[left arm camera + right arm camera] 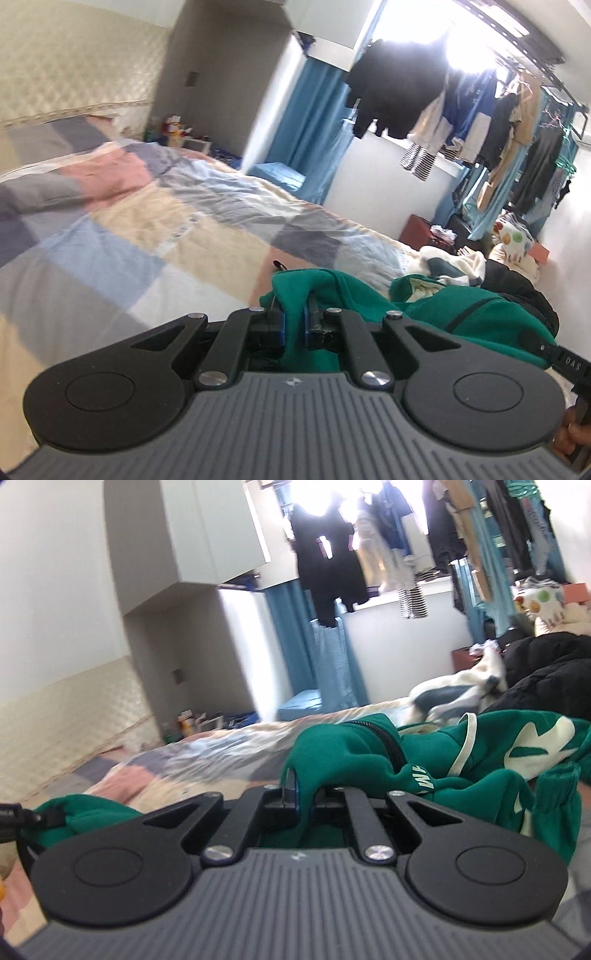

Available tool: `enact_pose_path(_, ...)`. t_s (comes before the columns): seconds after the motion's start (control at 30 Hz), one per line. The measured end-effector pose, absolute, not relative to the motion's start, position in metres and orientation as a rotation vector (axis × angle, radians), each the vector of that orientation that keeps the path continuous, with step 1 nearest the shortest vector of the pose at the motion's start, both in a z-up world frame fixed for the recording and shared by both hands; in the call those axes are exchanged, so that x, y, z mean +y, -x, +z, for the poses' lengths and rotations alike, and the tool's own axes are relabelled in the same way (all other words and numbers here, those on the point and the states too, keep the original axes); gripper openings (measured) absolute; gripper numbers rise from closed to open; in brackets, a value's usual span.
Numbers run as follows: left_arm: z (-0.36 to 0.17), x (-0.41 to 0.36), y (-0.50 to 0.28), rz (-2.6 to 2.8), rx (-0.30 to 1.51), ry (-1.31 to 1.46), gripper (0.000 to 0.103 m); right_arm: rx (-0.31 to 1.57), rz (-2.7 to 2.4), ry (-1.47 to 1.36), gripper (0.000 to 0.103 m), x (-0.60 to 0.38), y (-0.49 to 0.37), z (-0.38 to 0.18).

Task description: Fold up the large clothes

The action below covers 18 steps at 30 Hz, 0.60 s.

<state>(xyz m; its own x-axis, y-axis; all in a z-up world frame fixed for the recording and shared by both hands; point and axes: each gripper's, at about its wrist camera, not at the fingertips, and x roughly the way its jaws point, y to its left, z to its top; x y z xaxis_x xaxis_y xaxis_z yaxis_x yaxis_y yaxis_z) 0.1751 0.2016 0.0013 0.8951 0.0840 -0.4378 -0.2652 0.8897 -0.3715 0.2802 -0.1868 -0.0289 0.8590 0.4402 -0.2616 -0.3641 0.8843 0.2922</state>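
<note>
A green hooded sweatshirt [476, 314] with white lettering and a zipper hangs bunched over the bed. My left gripper [294, 317] is shut on a fold of its green cloth, which runs up between the blue pads. In the right wrist view the same green sweatshirt [443, 753] spreads to the right, and my right gripper [304, 794] is shut on another fold of it, the cloth draped over the fingertips. At the left edge of that view the tip of the other gripper holds a further bit of green cloth [85, 816].
The bed carries a patchwork quilt [147, 229] of pink, blue, grey and cream. A black jacket [546, 672] and a white and blue garment [458, 690] lie at its far side. Clothes hang at the bright window [443, 103]. A hand [569, 435] shows at the lower right.
</note>
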Motion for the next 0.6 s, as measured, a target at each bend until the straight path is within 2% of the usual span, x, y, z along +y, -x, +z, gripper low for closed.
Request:
enact_pose_path(0.27, -0.019, 0.228, -0.084, 0.318, 0.48, 0.403, 0.01, 0.365, 0.562, -0.164, 0.008, -0.139, -0.212, -0.047)
enact_pose_path(0.53, -0.072, 0.215, -0.085, 0.367, 0.721, 0.37, 0.011, 0.549, 0.573, -0.243, 0.01, -0.132, -0.213, -0.091)
enact_pose_path(0.6, -0.077, 0.213, -0.091, 0.379, 0.773, 0.382, 0.017, 0.579, 0.583, -0.262, 0.011, -0.135, -0.212, -0.095)
